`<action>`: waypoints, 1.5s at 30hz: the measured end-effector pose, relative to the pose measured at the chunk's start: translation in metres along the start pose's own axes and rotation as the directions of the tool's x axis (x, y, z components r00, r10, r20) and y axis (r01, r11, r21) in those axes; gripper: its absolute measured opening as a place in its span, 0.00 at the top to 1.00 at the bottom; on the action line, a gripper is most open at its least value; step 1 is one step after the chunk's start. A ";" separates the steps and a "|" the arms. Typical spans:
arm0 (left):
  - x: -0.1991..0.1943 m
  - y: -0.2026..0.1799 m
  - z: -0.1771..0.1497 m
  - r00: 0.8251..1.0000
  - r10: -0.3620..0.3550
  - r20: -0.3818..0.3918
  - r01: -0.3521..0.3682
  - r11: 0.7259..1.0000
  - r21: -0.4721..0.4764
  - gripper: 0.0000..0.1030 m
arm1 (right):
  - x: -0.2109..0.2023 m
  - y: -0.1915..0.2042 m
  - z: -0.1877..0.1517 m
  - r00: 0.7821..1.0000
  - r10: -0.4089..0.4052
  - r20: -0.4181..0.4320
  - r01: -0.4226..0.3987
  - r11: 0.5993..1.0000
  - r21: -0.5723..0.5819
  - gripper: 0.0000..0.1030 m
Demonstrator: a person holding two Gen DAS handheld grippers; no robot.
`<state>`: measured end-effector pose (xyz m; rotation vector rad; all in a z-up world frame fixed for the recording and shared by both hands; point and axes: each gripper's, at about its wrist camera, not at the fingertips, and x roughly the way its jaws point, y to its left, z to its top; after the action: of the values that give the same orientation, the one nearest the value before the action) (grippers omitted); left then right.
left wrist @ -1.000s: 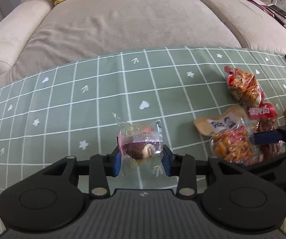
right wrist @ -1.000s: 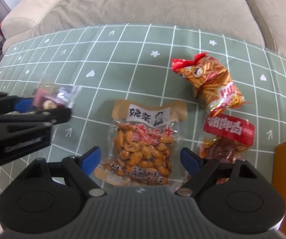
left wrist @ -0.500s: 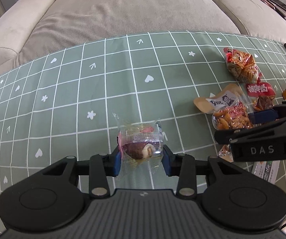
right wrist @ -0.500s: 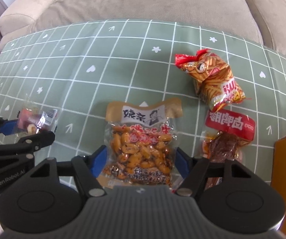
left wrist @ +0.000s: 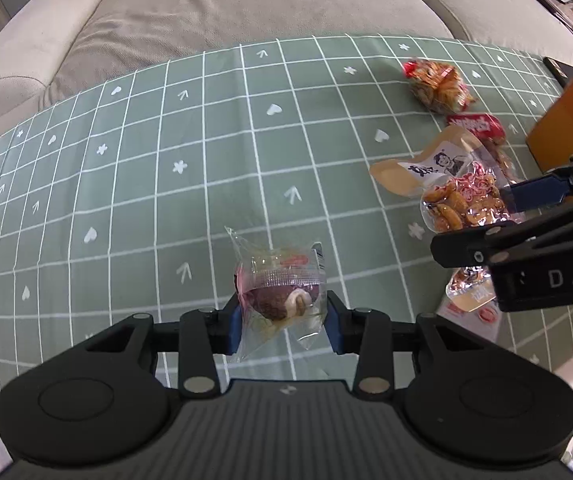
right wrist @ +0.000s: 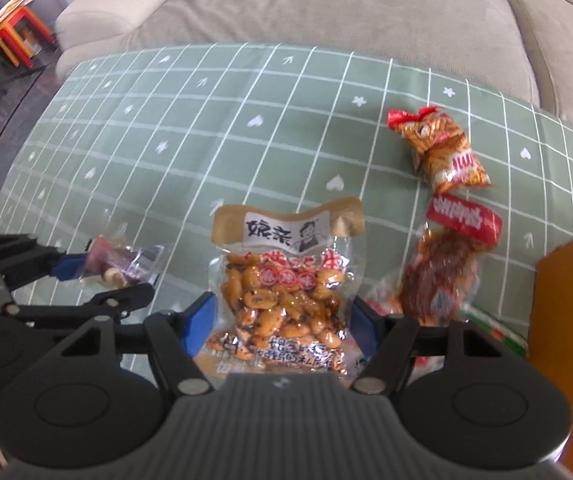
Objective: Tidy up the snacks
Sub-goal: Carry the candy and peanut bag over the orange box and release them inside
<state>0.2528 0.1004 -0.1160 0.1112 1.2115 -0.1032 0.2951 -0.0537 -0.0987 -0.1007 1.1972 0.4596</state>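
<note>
Furthest left, the left claw (left wrist: 284,316) is clamped on a small clear-wrapped snack (left wrist: 280,294), its blue pads pinching the wrapper from both sides. The packet hangs clear of the green checked cloth on the surface (left wrist: 146,184), presumably so it can be carried rather than dragged. Next comes the right claw (right wrist: 282,322), whose jaws have just been closing; they now bracket the lower half of the peanut packet (right wrist: 286,280) and appear to press its edges, taking it low, where the nuts give bulk. The packet looks lifted. To its right a dark meat snack with a red label (right wrist: 450,264) and an orange-red stick snack bag (right wrist: 442,152) lie on the cloth, awaiting their turn. At the far right stands an orange box (right wrist: 566,312), seemingly the destination.
</note>
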 end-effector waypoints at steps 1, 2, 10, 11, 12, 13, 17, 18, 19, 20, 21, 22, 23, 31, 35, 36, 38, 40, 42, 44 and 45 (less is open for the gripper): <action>-0.003 -0.004 -0.004 1.000 -0.002 -0.004 0.002 1.000 0.005 0.56 | -0.005 0.000 -0.005 1.000 0.003 -0.004 -0.003 1.000 -0.006 0.34; -0.007 -0.009 -0.008 1.000 -0.006 -0.009 0.006 1.000 0.014 0.56 | -0.010 0.000 -0.010 1.000 0.004 -0.008 -0.004 1.000 -0.012 0.34; -0.033 -0.057 -0.042 0.998 -0.043 -0.047 0.047 0.995 0.087 0.56 | -0.052 -0.013 -0.064 1.000 -0.005 -0.030 0.002 0.994 -0.108 0.34; -0.036 -0.063 -0.044 0.998 -0.042 -0.048 0.047 0.993 0.104 0.56 | -0.058 -0.016 -0.071 1.000 -0.009 -0.028 0.006 0.992 -0.125 0.34; -0.039 -0.070 -0.045 0.998 -0.041 -0.047 0.046 0.992 0.121 0.56 | -0.064 -0.019 -0.077 1.000 -0.013 -0.024 0.010 0.990 -0.141 0.34; -0.043 -0.077 -0.046 0.998 -0.040 -0.043 0.045 0.989 0.138 0.56 | -0.070 -0.023 -0.083 1.000 -0.017 -0.020 0.013 0.988 -0.155 0.34; -0.056 -0.105 -0.043 0.999 -0.046 -0.026 0.050 0.979 0.198 0.56 | -0.097 -0.040 -0.099 0.999 -0.038 0.001 0.038 0.981 -0.193 0.34; -0.060 -0.113 -0.041 0.998 -0.052 -0.021 0.056 0.975 0.214 0.56 | -0.103 -0.045 -0.101 0.999 -0.045 0.005 0.045 0.979 -0.200 0.34; -0.064 -0.121 -0.038 0.998 -0.061 -0.013 0.062 0.972 0.229 0.56 | -0.109 -0.050 -0.104 0.998 -0.054 0.011 0.055 0.976 -0.209 0.34; -0.068 -0.129 -0.034 0.998 -0.069 -0.005 0.068 0.968 0.242 0.56 | -0.116 -0.056 -0.107 0.998 -0.065 0.018 0.067 0.974 -0.217 0.34; -0.072 -0.137 -0.030 0.997 -0.075 0.002 0.072 0.964 0.256 0.56 | -0.123 -0.062 -0.109 0.997 -0.077 0.024 0.080 0.971 -0.223 0.34; -0.075 -0.146 -0.026 0.997 -0.080 0.011 0.075 0.959 0.273 0.56 | -0.129 -0.069 -0.111 0.996 -0.088 0.028 0.092 0.969 -0.228 0.34; -0.078 -0.154 -0.021 0.996 -0.084 0.018 0.075 0.954 0.291 0.56 | -0.135 -0.076 -0.114 0.995 -0.098 0.032 0.103 0.968 -0.231 0.34; -0.094 -0.228 0.027 0.985 -0.153 0.079 0.104 0.895 0.435 0.56 | -0.165 -0.152 -0.129 0.979 -0.204 0.028 0.205 0.951 -0.231 0.34; -0.087 -0.266 0.049 0.981 -0.176 0.080 0.111 0.852 0.512 0.56 | -0.165 -0.187 -0.130 0.971 -0.239 0.006 0.234 0.943 -0.235 0.34; -0.084 -0.275 0.054 0.981 -0.179 0.075 0.112 0.839 0.532 0.56 | -0.162 -0.194 -0.130 0.967 -0.253 -0.001 0.246 0.939 -0.241 0.34; -0.077 -0.292 0.062 0.981 -0.184 0.066 0.114 0.812 0.572 0.56 | -0.155 -0.208 -0.132 0.962 -0.274 -0.021 0.259 0.930 -0.259 0.34; -0.069 -0.307 0.068 0.980 -0.190 0.061 0.113 0.782 0.613 0.56 | -0.148 -0.220 -0.135 0.960 -0.279 -0.038 0.259 0.926 -0.275 0.34; -0.060 -0.321 0.073 0.981 -0.184 0.055 0.104 0.749 0.654 0.56 | -0.139 -0.230 -0.136 0.960 -0.277 -0.051 0.251 0.924 -0.287 0.34; -0.046 -0.333 0.078 0.982 -0.183 0.051 0.099 0.719 0.688 0.56 | -0.131 -0.239 -0.138 0.958 -0.282 -0.056 0.253 0.921 -0.297 0.34; -0.040 -0.337 0.081 0.982 -0.182 0.046 0.098 0.708 0.699 0.56 | -0.126 -0.242 -0.138 0.957 -0.285 -0.058 0.255 0.918 -0.303 0.34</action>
<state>0.2671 -0.2436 -0.0610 0.6715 1.0106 -0.7011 0.2339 -0.3520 -0.0749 -0.5450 1.1855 0.3874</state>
